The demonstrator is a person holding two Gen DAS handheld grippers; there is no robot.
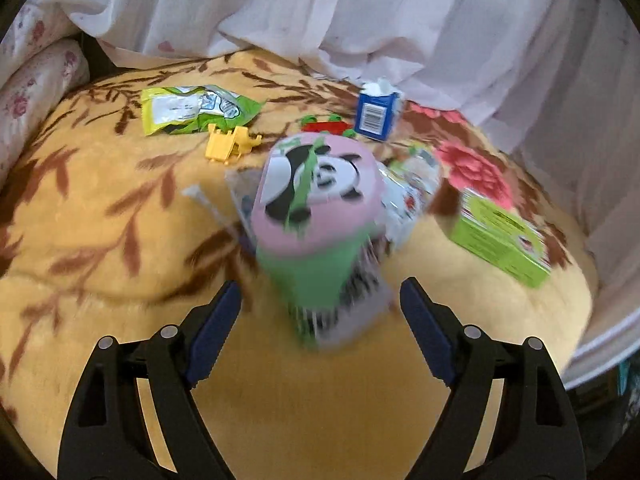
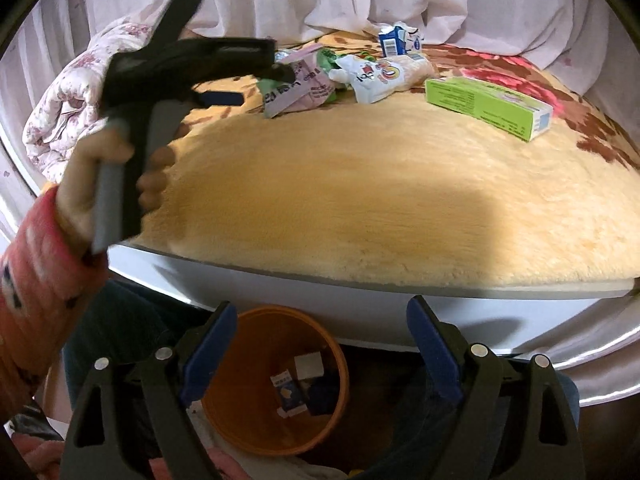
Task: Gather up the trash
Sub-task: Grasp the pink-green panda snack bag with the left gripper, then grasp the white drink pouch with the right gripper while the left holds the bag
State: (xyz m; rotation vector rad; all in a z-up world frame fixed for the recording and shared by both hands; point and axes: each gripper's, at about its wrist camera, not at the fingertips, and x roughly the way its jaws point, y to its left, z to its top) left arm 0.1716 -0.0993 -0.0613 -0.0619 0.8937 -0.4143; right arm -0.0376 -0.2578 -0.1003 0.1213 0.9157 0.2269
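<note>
Likely light and crushable, the panda carton (image 1: 320, 216) lies on the bed (image 1: 100, 240) just ahead of the open, empty left claw (image 1: 320, 300), best pinched across its flat sides.

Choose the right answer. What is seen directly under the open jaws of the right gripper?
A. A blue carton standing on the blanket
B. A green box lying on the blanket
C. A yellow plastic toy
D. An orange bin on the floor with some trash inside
D: in the right wrist view the right gripper hangs past the bed edge above the orange bin, which already holds a few scraps.
</note>
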